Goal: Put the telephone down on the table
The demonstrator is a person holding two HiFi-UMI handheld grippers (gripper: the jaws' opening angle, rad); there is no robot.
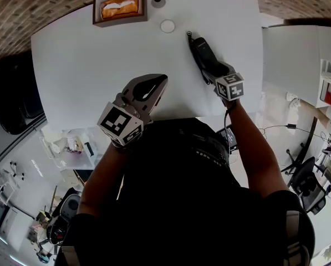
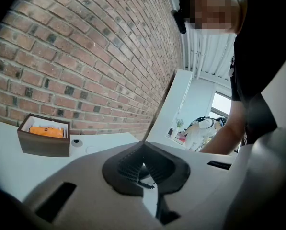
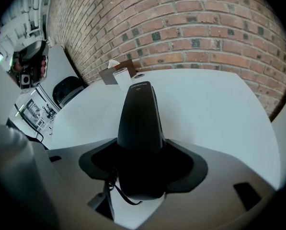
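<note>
Telephone (image 1: 201,53) (image 3: 140,128), a black handset, is clamped by its rear end in the right tool (image 1: 211,70) (image 3: 143,169). The jaws are closed on both its sides. The handset sticks straight out ahead of the tool, low over the white table (image 1: 98,60) (image 3: 219,109); cannot tell if it touches. A thin black cord (image 3: 115,188) hangs from the handset's near end, under the jaws.

Left tool (image 1: 158,83) (image 2: 143,169) has its jaws together with nothing between them. It sits at the table's near edge, well apart from the telephone and to its left.

Far ahead of the left tool, by the brick wall (image 2: 85,56), stands a brown box (image 1: 120,7) (image 2: 43,135) with something orange inside. Just right of the box are a small grey cap (image 1: 158,1) and a white disc (image 1: 167,26).
</note>
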